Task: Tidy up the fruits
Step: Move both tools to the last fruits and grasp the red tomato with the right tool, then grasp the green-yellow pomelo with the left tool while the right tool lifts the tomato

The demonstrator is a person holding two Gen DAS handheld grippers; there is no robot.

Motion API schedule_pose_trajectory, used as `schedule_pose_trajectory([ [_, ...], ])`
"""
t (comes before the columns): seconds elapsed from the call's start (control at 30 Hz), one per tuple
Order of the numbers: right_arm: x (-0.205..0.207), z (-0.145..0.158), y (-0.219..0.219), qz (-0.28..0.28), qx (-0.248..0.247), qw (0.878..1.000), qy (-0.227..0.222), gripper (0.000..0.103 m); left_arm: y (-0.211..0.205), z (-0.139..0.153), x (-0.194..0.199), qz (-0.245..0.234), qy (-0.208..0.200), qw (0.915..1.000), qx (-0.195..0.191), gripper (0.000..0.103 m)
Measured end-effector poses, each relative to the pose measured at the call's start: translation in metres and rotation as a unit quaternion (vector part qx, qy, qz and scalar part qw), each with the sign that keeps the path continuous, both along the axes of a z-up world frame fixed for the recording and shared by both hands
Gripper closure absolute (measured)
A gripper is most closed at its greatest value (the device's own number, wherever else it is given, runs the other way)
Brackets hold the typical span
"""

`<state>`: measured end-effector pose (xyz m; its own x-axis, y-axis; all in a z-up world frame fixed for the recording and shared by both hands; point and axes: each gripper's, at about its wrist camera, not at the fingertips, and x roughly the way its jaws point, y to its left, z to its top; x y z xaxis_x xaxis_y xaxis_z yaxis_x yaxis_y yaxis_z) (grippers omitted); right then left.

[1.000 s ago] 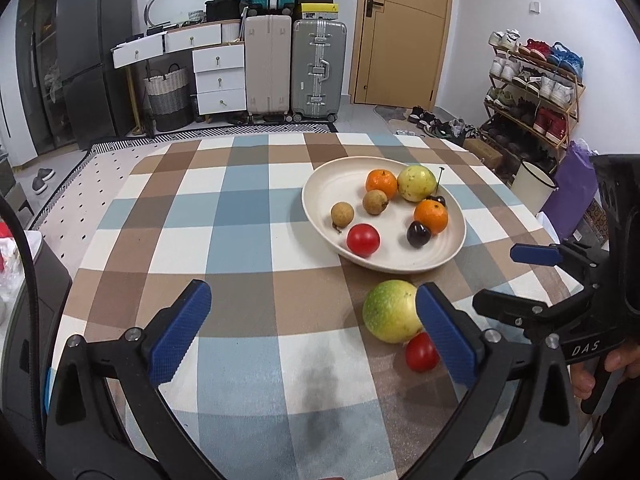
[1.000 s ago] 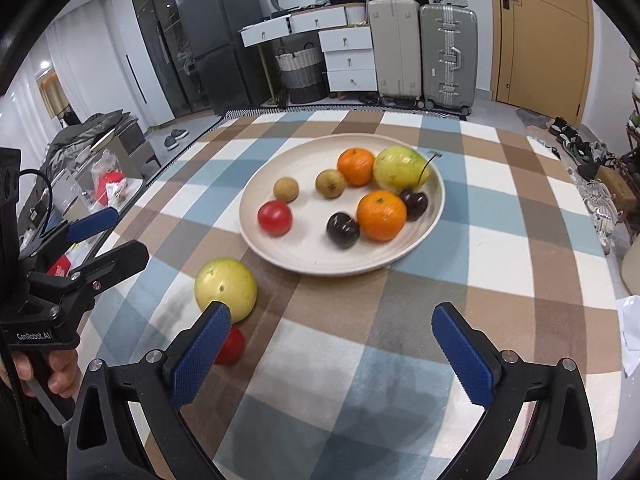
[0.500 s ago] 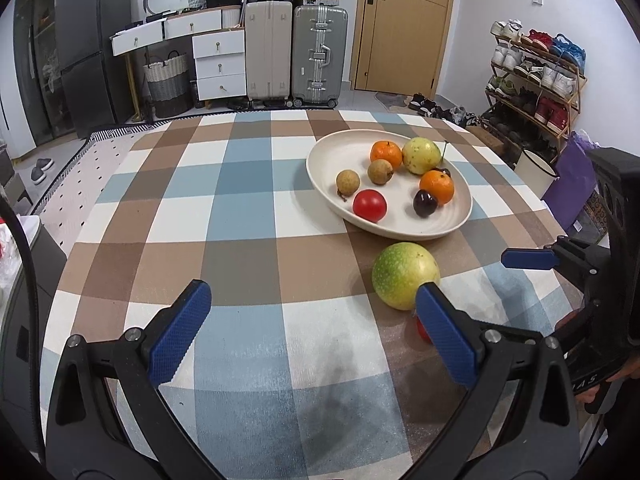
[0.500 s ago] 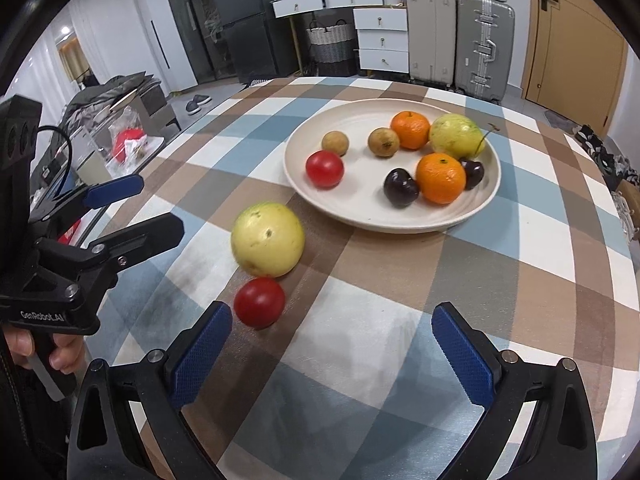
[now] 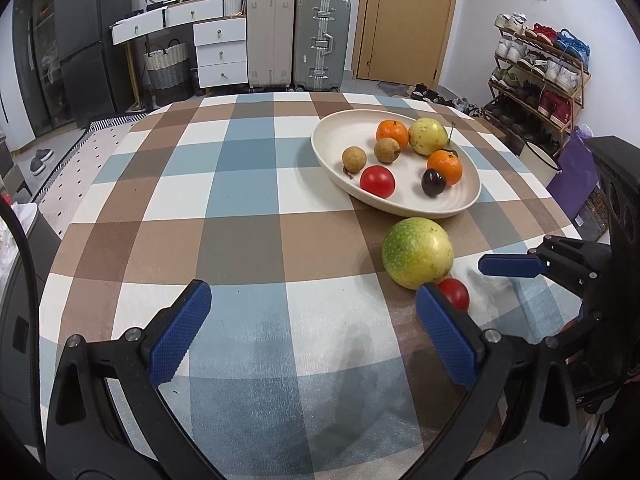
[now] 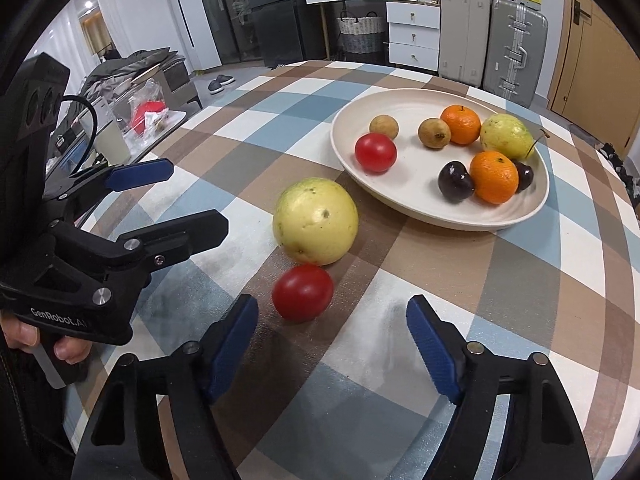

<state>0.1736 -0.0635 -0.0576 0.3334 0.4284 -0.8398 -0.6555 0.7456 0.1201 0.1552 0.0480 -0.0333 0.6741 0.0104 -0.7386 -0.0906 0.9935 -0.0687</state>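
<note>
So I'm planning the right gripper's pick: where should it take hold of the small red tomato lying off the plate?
Across the middle of the small red tomato, one finger on each side, coming from the near table edge. It is round and the big yellow-green fruit sits close behind it, so the sides look free. The right gripper is open just short of it.

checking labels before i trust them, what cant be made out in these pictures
- Left wrist view: the small tomato beside the big guava is half hidden by the left gripper's finger.
- Right wrist view: the second cherry in the plate sits mostly behind an orange.
- Both views: each gripper's handle is cut off by the bottom edge.
</note>
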Motion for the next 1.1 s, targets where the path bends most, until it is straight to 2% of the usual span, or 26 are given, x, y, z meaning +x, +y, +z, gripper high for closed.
schedule_pose_trajectory([
  [0.57, 0.0, -0.004, 0.012, 0.032, 0.016, 0.999, 0.001, 0.069, 0.002, -0.005, 0.006, 0.003, 0.006, 1.0, 0.003, 0.001],
  [0.87, -0.002, -0.003, 0.008, 0.034, 0.025, 0.999, 0.001, 0.071, 0.0, -0.006, 0.01, 0.0, 0.007, 1.0, 0.003, 0.001],
  [1.1, 0.001, 0.002, -0.011, 0.015, 0.027, 1.0, -0.006, 0.071, -0.012, -0.007, 0.017, -0.011, 0.011, 0.9999, 0.003, 0.001],
])
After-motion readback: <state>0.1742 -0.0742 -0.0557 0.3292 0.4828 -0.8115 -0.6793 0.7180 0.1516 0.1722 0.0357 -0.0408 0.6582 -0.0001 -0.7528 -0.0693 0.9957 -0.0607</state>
